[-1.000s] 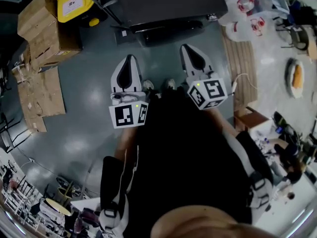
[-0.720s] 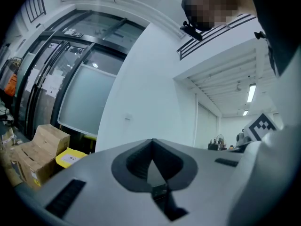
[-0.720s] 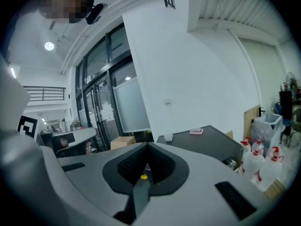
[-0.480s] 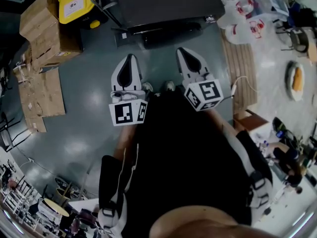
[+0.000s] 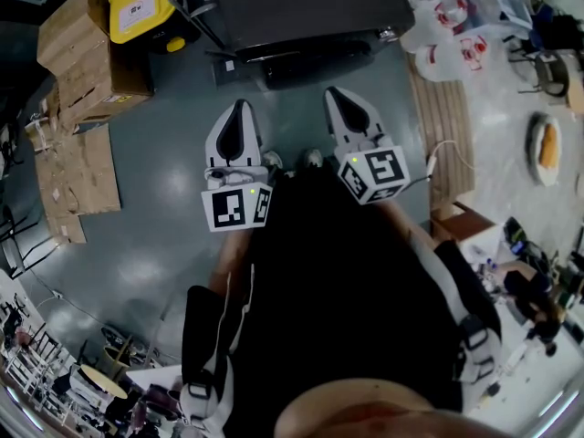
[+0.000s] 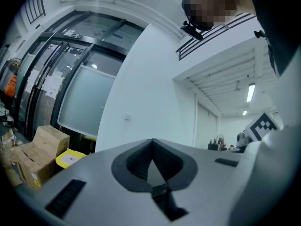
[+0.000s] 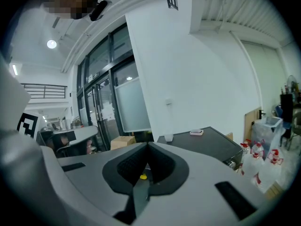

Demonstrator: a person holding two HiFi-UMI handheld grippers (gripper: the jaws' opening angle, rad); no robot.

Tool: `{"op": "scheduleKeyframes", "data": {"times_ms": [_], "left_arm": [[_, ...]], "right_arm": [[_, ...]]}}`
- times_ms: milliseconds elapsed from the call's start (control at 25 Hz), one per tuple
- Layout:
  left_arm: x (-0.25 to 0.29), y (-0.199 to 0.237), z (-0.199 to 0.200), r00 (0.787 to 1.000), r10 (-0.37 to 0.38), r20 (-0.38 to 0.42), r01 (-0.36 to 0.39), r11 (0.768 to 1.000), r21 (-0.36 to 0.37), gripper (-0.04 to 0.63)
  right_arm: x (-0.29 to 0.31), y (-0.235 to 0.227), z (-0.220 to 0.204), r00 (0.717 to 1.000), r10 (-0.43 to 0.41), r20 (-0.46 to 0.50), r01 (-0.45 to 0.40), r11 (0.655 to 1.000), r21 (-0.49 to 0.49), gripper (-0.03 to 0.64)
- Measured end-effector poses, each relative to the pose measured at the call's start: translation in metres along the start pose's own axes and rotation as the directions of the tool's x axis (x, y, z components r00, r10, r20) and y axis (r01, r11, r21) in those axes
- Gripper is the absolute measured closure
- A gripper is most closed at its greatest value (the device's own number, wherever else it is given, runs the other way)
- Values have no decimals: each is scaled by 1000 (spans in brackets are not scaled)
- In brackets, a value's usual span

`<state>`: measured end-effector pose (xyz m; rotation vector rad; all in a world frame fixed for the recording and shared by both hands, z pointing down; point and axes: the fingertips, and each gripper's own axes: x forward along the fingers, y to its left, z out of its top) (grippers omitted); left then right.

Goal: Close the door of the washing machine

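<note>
Approach stage, door not yet touched. The left gripper and right gripper both have their jaws together on nothing. The washing machine stands on the floor just ahead, its door apparently ajar. Next, a closed gripper should reach forward and push the door.

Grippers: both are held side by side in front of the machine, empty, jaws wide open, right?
Not open: the left gripper and right gripper both have their jaws shut, tips meeting, as the left gripper view and right gripper view show. The rest stands: side by side in front of the machine, empty.
</note>
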<state>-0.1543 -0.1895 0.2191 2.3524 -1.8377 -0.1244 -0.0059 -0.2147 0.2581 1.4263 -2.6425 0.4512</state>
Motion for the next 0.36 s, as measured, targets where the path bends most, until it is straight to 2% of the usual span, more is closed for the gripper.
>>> {"op": "scheduleKeyframes", "data": {"times_ms": [360], "left_arm": [[-6, -1, 1, 1000, -6, -6, 6, 1000, 1, 591]], "right_arm": [[-2, 5, -1, 1000, -3, 10, 3, 1000, 21, 611]]}}
